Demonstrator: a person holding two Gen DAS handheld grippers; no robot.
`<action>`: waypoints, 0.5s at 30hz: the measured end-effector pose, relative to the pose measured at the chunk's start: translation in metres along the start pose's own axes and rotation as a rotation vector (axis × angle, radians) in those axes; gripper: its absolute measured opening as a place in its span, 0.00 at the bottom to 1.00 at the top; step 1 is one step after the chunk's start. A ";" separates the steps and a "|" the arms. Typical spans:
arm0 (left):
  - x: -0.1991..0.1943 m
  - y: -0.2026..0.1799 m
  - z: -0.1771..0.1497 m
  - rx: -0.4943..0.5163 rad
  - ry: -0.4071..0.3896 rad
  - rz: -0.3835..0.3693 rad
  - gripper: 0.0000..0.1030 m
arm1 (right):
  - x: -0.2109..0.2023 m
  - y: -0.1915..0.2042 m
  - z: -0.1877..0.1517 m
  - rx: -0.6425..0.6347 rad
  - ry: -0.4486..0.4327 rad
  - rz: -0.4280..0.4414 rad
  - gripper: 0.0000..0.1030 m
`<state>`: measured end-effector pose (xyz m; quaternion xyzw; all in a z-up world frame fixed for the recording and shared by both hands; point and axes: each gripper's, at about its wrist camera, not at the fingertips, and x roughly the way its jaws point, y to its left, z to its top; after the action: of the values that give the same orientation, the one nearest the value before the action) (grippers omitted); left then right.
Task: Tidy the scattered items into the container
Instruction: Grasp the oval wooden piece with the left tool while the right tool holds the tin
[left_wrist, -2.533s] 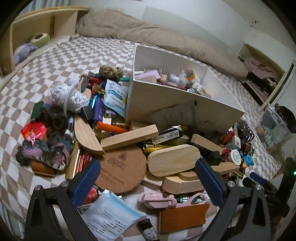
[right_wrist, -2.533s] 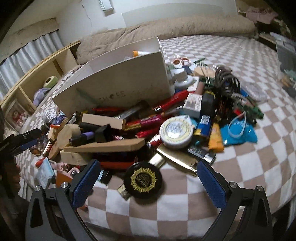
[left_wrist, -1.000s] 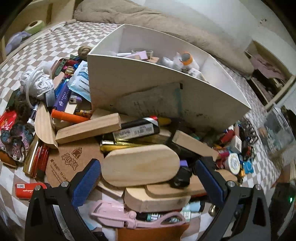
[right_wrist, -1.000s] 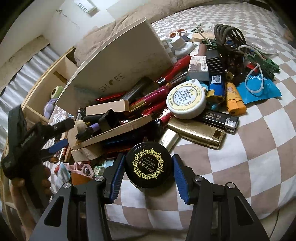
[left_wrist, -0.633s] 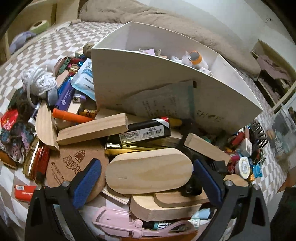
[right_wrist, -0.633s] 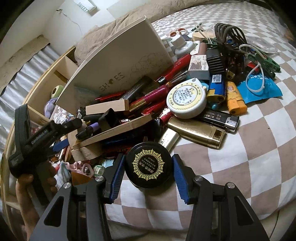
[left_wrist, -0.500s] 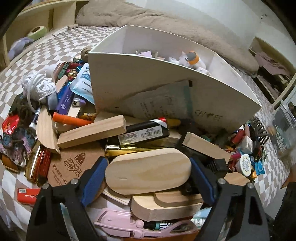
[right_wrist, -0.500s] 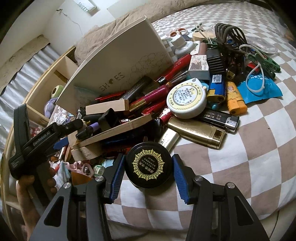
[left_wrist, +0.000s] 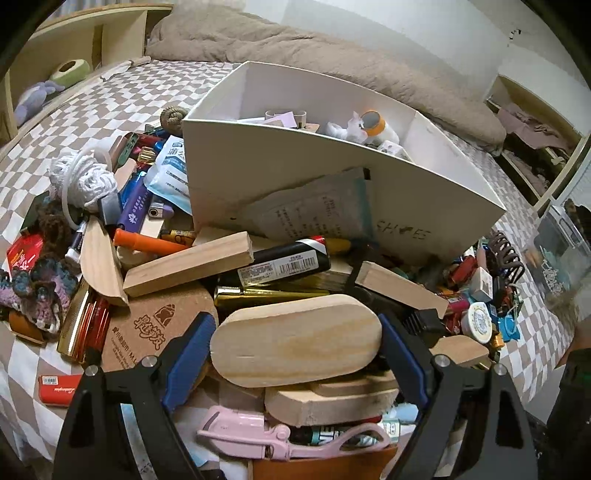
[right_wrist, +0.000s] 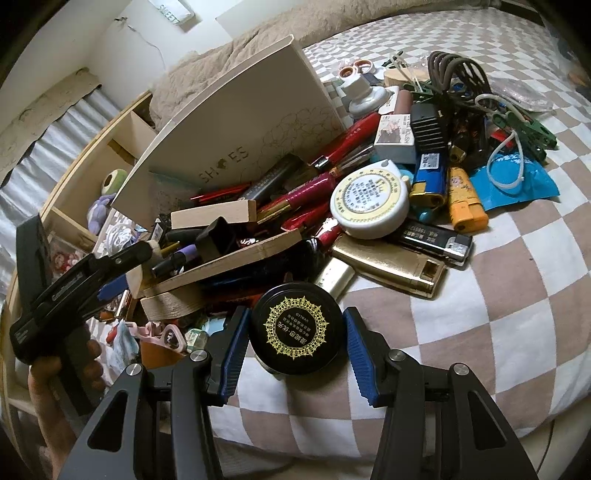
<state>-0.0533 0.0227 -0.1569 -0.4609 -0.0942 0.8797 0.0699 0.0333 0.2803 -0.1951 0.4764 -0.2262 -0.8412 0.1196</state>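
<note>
Behind the round black tin (right_wrist: 296, 329), lighters (right_wrist: 436, 242) crowd the white box (right_wrist: 236, 147).

Oval block (left_wrist: 295, 338) pale matt wood; round tin (right_wrist: 296, 328) glossy black lid; checked bedspread (right_wrist: 517, 288) soft cloth.

The checkered bed (right_wrist: 498, 295) carries a white box (left_wrist: 332, 177) at twelve o'clock and clutter (left_wrist: 229, 266) spread at six.

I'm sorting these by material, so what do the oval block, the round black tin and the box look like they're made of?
Oval block: bare pale wood, matte, grain lines visible. Round black tin: likely metal or plastic, hard to tell; satin black lid with gold print. Box: seemingly white cardboard, thin flat walls, matte, printed lettering.
</note>
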 end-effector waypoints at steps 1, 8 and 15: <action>-0.003 0.000 0.000 0.002 -0.005 -0.003 0.86 | -0.001 -0.001 0.001 0.000 -0.004 -0.006 0.50; -0.018 0.003 -0.001 0.023 -0.046 0.006 0.86 | -0.007 -0.003 0.005 0.002 -0.024 -0.012 0.50; -0.030 0.006 0.001 0.019 -0.081 -0.001 0.86 | -0.010 -0.001 0.006 -0.007 -0.030 -0.015 0.50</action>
<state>-0.0367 0.0107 -0.1336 -0.4240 -0.0890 0.8985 0.0709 0.0332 0.2872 -0.1860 0.4650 -0.2212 -0.8500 0.1114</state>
